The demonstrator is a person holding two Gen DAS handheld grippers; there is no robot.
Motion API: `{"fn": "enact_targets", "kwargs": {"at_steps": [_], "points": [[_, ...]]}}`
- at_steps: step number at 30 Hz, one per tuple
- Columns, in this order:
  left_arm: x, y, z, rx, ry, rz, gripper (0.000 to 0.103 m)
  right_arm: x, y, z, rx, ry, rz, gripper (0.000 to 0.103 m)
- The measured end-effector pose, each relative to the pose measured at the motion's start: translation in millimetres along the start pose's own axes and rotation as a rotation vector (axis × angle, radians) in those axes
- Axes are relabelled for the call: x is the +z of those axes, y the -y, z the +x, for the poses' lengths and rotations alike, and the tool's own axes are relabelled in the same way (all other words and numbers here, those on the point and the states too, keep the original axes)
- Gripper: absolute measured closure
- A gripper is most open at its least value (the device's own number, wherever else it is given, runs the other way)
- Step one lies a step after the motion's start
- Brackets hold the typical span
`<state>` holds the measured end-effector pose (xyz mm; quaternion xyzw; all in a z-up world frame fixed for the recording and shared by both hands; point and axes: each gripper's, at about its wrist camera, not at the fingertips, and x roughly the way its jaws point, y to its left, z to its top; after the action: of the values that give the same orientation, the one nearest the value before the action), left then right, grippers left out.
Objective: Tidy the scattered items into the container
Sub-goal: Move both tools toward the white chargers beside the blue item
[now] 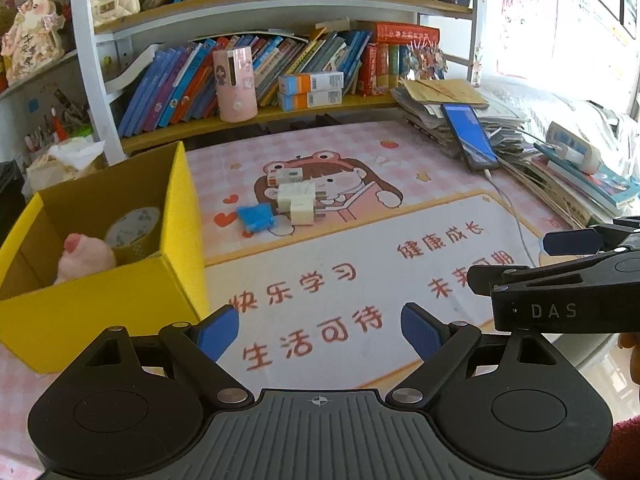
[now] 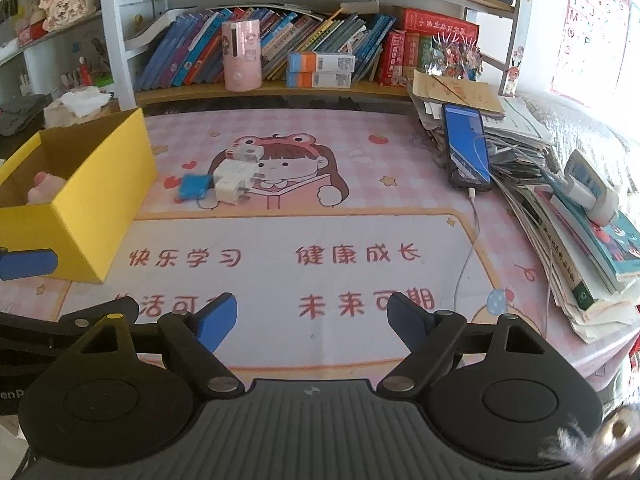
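Left wrist view: both grippers, left (image 1: 320,334) & right (image 2: 312,320), wide open w/ nothing held; go far for blue block (image 1: 256,218), grip its sides, drop in left yellow box (image 1: 176,208).

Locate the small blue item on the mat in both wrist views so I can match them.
Left wrist: the blue item lies left of centre, right of the yellow box, touching the white plug adapters.
Right wrist: the blue item sits upper left of centre, again between the yellow box and the white plug adapters.
Shared landmark: the cartoon girl printed on the mat, behind the adapters.
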<state>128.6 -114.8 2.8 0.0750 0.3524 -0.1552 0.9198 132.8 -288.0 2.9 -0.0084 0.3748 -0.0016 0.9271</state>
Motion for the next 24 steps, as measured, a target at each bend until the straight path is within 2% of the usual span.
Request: {"fn": "enact_targets", "kwargs": {"at_steps": [8, 24], "points": [[22, 7, 39, 0.024, -0.037, -0.048, 0.013, 26, 22, 40, 0.028, -0.041, -0.026, 0.02], [71, 20, 96, 0.163, -0.07, -0.14, 0.013, 96, 58, 111, 0.177, -0.047, -0.106, 0.02]]}}
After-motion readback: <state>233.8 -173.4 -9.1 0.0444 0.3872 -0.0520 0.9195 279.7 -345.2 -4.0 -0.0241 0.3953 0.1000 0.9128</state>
